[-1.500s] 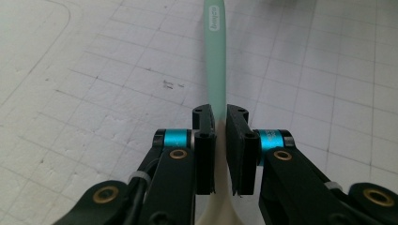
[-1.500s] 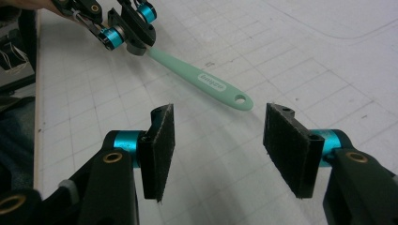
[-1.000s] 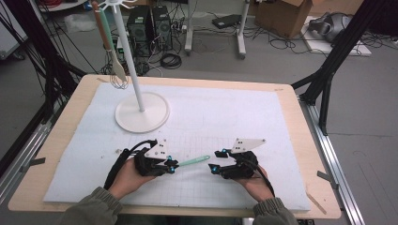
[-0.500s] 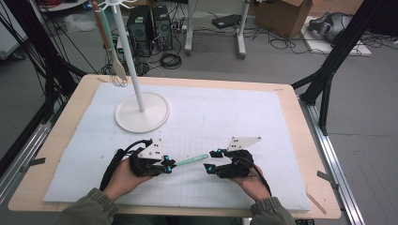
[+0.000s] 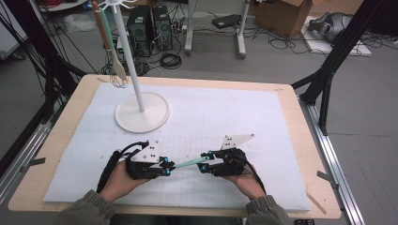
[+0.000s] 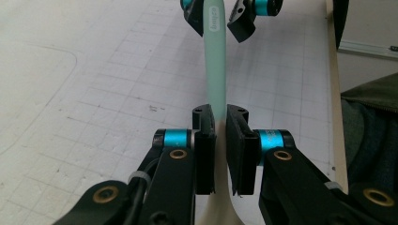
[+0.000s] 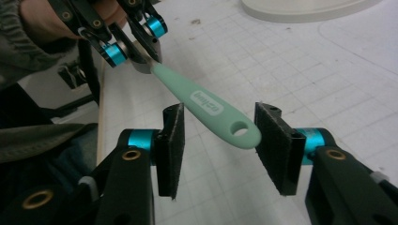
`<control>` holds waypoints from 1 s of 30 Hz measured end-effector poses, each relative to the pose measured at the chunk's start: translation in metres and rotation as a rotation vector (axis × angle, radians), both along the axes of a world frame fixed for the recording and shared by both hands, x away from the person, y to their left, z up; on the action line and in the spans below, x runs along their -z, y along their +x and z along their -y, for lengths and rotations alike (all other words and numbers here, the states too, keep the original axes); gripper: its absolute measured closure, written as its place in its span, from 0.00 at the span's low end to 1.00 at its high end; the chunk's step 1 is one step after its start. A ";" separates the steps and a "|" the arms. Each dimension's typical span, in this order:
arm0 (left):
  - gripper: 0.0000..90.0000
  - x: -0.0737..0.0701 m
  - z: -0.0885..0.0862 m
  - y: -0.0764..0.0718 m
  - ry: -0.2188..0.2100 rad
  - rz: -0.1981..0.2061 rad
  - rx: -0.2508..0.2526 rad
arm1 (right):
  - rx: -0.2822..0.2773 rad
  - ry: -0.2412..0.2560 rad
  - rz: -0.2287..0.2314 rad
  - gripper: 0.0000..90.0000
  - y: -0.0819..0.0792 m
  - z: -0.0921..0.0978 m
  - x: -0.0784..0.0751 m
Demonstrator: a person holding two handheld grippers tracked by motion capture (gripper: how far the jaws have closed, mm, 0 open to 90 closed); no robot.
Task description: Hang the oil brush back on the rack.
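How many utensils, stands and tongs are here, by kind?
Utensils: 2, a green-handled one held in the left tongs, and a spoon hanging on the stand
Stands: 1, the white stand
Tongs: 2, left shut on the handle, right tongs open around it
Total: 5

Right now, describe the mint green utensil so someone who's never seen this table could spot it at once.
On the white mat, near the front edge, it is the mint green utensil bridging the left hand-held gripper, shut on it, and the open right hand-held gripper. Its handle has a hanging hole; the other utensil hangs on the white stand.
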State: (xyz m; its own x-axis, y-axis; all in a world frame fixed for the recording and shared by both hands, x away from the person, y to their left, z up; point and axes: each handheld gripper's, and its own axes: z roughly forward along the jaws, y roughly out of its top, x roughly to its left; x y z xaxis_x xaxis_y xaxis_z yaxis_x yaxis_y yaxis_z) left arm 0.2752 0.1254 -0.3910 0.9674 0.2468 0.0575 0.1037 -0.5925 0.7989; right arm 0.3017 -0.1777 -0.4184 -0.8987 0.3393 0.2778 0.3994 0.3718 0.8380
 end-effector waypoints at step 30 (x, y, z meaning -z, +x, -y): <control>0.83 -0.012 0.006 0.000 -0.025 0.020 0.001 | -0.137 0.185 0.062 0.93 -0.002 0.001 -0.037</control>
